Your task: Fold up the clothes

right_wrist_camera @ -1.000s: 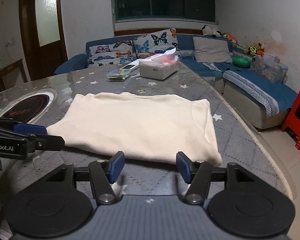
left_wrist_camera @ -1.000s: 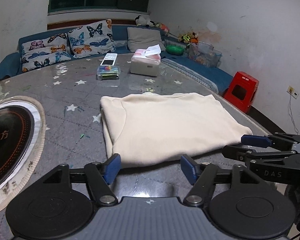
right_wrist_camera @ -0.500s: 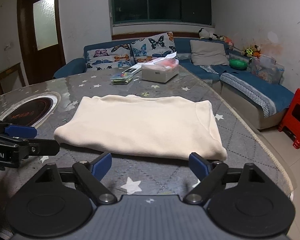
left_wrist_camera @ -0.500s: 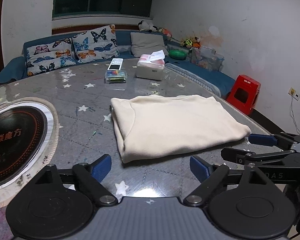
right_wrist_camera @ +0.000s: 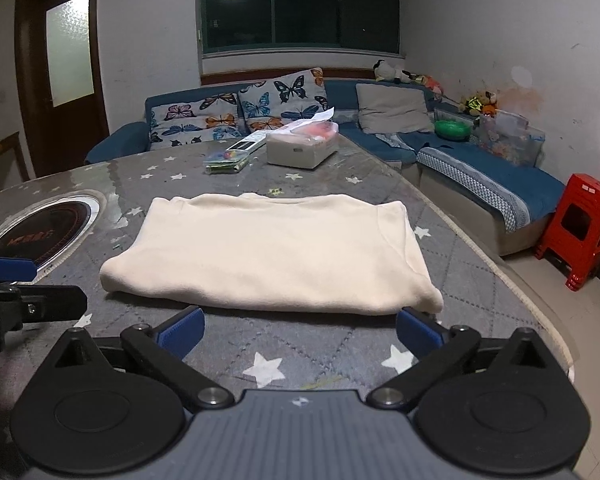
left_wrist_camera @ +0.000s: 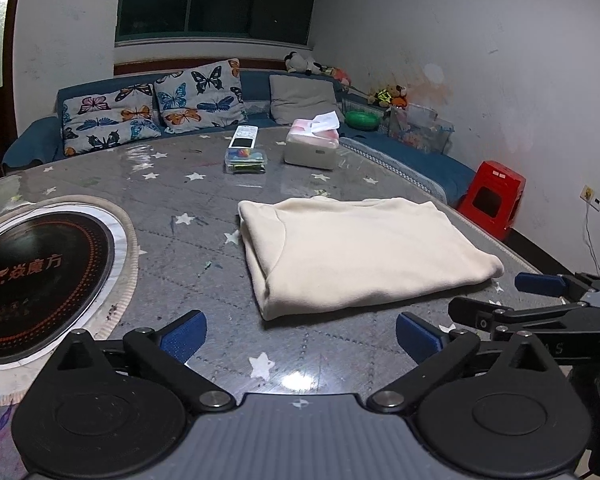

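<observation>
Left hand-held gripper [left_wrist_camera: 300, 334] jaws opening, nothing between, right hand-held gripper [right_wrist_camera: 300, 330] likewise

Cream sweater [left_wrist_camera: 364, 252] looks soft, matt, fleecy cloth, lying smooth. The worktop [left_wrist_camera: 204, 216] shows a grey quilted star-print cloth under a glossy clear sheet that catches the lamp glare. The round hotplate [left_wrist_camera: 40, 272] is shiny black glass. Left gripper [left_wrist_camera: 298, 334] is matt black plastic with blue rubbery fingers [left_wrist_camera: 184, 334]. The stool [right_wrist_camera: 580, 228] is glossy red plastic.
</observation>
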Demonstrator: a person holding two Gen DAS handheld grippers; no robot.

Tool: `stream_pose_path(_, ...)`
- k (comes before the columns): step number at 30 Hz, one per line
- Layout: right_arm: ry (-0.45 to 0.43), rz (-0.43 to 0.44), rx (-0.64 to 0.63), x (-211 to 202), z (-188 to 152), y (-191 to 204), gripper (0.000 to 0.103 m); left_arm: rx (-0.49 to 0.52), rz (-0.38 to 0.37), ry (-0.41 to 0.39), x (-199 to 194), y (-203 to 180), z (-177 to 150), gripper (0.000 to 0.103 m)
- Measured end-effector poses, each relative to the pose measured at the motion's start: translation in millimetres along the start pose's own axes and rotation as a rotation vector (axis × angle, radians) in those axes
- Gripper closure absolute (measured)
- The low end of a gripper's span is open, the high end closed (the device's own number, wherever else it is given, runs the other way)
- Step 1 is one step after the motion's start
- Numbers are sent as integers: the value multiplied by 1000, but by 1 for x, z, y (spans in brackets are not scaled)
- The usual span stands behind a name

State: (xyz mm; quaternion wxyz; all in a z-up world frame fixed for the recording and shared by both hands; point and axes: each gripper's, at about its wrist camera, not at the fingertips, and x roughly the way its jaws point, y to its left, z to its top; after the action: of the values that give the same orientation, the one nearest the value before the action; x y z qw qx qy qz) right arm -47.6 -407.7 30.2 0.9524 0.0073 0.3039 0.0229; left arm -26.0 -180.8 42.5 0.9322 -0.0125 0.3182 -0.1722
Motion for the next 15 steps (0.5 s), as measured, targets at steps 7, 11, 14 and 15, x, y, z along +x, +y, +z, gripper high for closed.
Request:
stream_pose_path(7, -22, -23, 6, -6, -2, 5, 0, -8, 6, -1, -5, 1, -4, 0)
stream_pose_path(11, -31, -19, 16, -10, -3, 7, 0, -7, 5, -6, -9, 1, -6, 0)
stream_pose_path(14, -27, -28, 8, -12, -5, 9, 0, -4, 6, -9, -11, 0, -8, 0)
stream_pose_path(15, -26, -31, 6, -12, -5, 10, 0, -4, 7, -10, -12, -1, -8, 0)
